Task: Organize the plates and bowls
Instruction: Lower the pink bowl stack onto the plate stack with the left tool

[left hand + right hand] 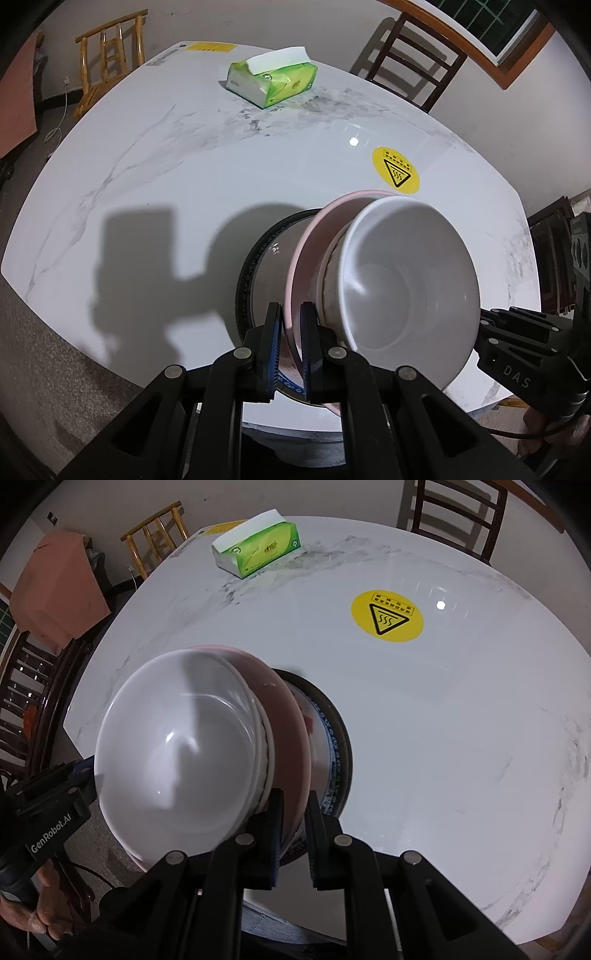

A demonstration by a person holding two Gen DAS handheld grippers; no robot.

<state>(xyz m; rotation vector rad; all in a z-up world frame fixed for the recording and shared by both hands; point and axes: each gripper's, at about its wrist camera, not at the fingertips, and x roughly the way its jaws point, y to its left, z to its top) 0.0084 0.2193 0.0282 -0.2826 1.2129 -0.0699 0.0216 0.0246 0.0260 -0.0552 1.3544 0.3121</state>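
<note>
A stack of dishes hangs between my two grippers over the white marble table [184,177]. It holds a white bowl [406,280] [177,753] nested in a ribbed white one. Under them are a pink plate [314,236] [284,709] and a dark-rimmed plate with a blue pattern [255,266] [334,746]. My left gripper [291,332] is shut on the pink plate's rim on one side. My right gripper [295,819] is shut on the rim on the opposite side. Each gripper also shows at the edge of the other's view, with a hand below it.
A green tissue pack [273,79] [258,552] lies at the far side of the table. A round yellow hot-surface sticker [395,175] [387,616] is on the tabletop beyond the stack. Wooden chairs [110,48] [413,62] stand around the table. Its near edge is just below the grippers.
</note>
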